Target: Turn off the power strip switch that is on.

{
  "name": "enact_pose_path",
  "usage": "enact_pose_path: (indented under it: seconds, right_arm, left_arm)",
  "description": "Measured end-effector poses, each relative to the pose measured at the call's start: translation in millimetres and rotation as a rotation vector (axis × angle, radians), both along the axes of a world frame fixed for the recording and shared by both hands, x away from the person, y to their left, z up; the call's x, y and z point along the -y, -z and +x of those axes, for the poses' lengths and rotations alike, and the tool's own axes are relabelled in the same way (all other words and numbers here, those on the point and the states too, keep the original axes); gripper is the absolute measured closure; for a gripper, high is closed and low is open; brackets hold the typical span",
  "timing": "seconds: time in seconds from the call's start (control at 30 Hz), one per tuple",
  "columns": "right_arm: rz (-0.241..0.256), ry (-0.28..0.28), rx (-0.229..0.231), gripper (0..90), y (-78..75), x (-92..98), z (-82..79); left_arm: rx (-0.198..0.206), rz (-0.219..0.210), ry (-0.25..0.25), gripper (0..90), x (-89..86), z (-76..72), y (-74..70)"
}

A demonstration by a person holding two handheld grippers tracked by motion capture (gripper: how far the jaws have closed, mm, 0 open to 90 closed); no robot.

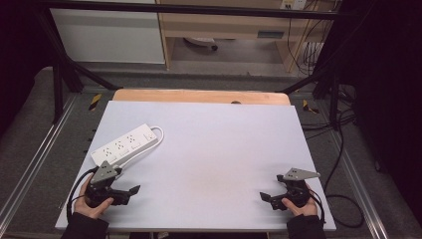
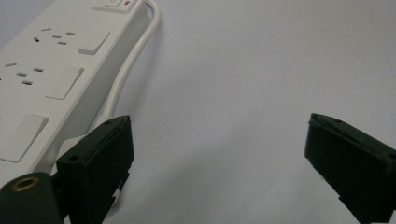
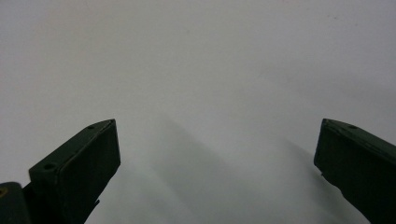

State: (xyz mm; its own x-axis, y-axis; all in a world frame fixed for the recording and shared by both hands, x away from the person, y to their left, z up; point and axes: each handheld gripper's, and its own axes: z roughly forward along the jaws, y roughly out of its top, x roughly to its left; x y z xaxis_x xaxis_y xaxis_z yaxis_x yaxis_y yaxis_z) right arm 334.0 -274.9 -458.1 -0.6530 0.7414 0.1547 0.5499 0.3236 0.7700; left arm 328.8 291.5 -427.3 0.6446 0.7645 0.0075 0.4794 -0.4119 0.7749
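Observation:
A white power strip (image 1: 124,144) with several sockets lies on the left of the pale table (image 1: 209,149), its white cable (image 1: 158,135) looping round its far end. My left gripper (image 1: 130,193) rests near the front left corner, just in front of the strip, jaws wide apart and empty. In the left gripper view the power strip (image 2: 51,79) and its cable (image 2: 128,65) lie close at the left, beside the left jaw. My right gripper (image 1: 265,197) sits at the front right, open over bare table (image 3: 201,70), with nothing between its jaws.
A wooden edge (image 1: 199,96) runs along the table's far side. Black frame bars (image 1: 64,64) stand at the back left and right. Loose black cables (image 1: 343,149) lie on the floor to the right. A shelf unit (image 1: 224,30) stands beyond.

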Motion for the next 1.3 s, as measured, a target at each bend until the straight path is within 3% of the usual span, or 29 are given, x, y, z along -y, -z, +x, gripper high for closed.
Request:
enact_pose_path:
  seconds: [1.3]
  right_arm:
    - [-0.005,0.001,-0.001,0.9,0.2,-0.2,0.1]
  left_arm:
    - [0.003,0.018,-0.062,7.9,-5.1,14.5,-19.4]
